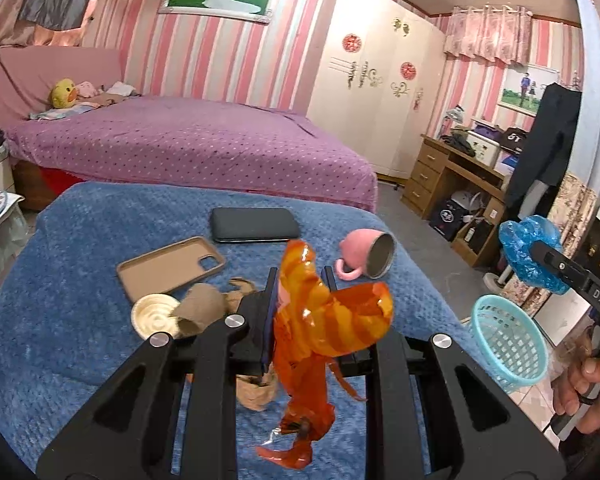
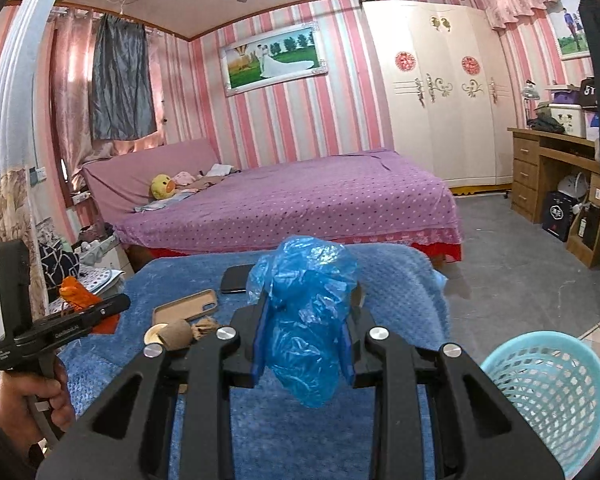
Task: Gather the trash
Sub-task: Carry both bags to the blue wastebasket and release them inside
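My left gripper (image 1: 300, 284) is shut on a crumpled orange plastic wrapper (image 1: 328, 320) and holds it above the blue blanket (image 1: 80, 340). My right gripper (image 2: 306, 312) is shut on a crumpled blue plastic bag (image 2: 306, 320), also above the blanket. The bag also shows at the right of the left wrist view (image 1: 530, 252), above a light blue mesh basket (image 1: 508, 340). The basket stands at the lower right of the right wrist view (image 2: 548, 396). A brown paper tube (image 1: 200, 310), a paper cup lid (image 1: 154, 316) and crumpled brown paper (image 1: 256, 392) lie on the blanket.
A tan phone case (image 1: 168, 266), a black phone (image 1: 254, 225) and a tipped pink mug (image 1: 366, 258) lie on the blanket. A purple bed (image 1: 188, 140) stands behind. A wooden desk (image 1: 456, 176) and a white wardrobe (image 1: 376, 76) are at the right.
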